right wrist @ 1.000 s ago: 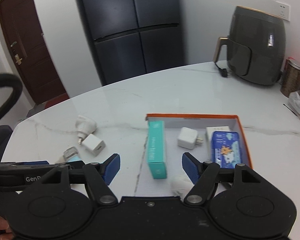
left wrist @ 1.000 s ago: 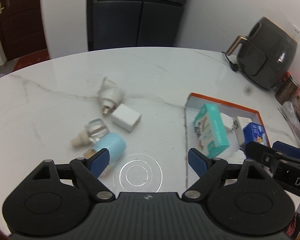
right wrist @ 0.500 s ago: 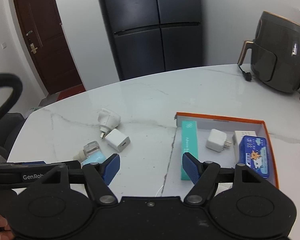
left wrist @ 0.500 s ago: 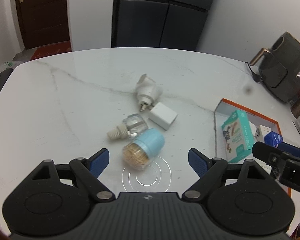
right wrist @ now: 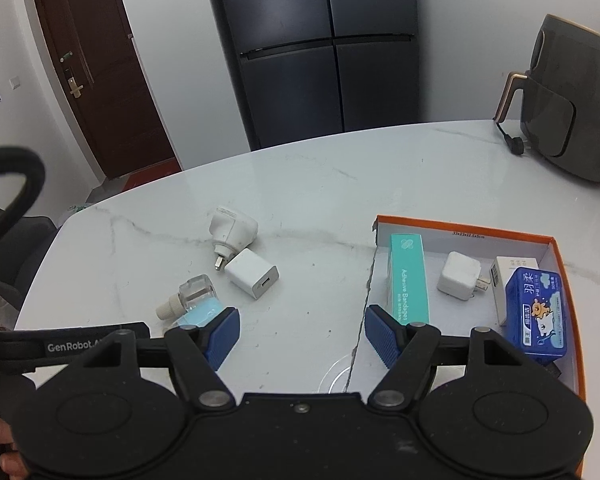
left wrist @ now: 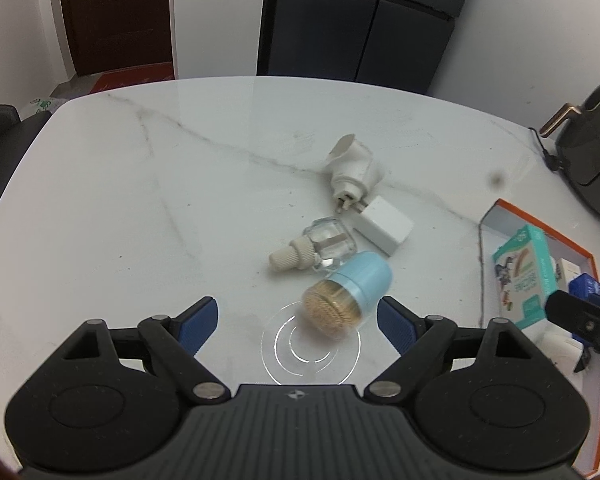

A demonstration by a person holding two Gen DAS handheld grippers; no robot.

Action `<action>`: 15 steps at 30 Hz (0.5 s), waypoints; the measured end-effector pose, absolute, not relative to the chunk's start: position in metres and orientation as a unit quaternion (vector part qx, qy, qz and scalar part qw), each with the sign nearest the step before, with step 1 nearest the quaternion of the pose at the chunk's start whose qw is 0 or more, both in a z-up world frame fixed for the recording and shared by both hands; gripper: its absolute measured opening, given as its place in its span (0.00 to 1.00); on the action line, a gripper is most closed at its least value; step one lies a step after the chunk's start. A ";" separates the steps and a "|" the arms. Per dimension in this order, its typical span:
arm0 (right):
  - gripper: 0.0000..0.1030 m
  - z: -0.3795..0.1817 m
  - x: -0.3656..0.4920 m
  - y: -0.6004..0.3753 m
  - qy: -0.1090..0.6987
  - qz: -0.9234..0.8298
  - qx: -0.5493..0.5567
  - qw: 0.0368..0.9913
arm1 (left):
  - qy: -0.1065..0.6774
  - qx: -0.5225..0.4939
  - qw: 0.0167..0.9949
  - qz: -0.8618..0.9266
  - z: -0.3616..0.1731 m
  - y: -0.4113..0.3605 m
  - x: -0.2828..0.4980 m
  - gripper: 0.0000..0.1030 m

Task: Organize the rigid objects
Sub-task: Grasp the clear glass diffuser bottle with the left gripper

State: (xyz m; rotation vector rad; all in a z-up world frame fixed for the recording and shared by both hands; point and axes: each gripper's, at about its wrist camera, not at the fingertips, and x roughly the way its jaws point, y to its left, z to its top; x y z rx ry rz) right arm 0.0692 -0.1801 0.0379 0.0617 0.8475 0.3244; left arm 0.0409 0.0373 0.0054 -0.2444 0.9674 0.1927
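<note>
A blue toothpick holder (left wrist: 349,294) lies on its side on the white marble table (left wrist: 140,200), just ahead of my open, empty left gripper (left wrist: 298,316). Behind it lie a clear glass bottle (left wrist: 319,246), a white charger cube (left wrist: 383,224) and a white plug adapter (left wrist: 351,168). The orange-rimmed box (right wrist: 459,226) on the right holds a teal bandage box (right wrist: 407,276), a white charger (right wrist: 459,276), a white carton (right wrist: 507,272) and a blue tin (right wrist: 537,312). My right gripper (right wrist: 301,338) is open and empty, above the box's left edge.
A dark air fryer (right wrist: 571,100) with its cord stands at the table's far right. A black fridge (right wrist: 319,48) and a brown door (right wrist: 96,68) are behind the table. A dark chair (left wrist: 0,128) is at the left.
Both grippers have pulled back and risen; the left view has swung left, so the toothpick holder now lies between its fingers. The white item near the right fingers is out of sight.
</note>
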 end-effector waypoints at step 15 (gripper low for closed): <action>0.80 0.011 0.072 -0.179 0.446 0.149 0.043 0.882 | 0.489 -0.079 0.864 0.088 -0.030 0.066 0.082 0.87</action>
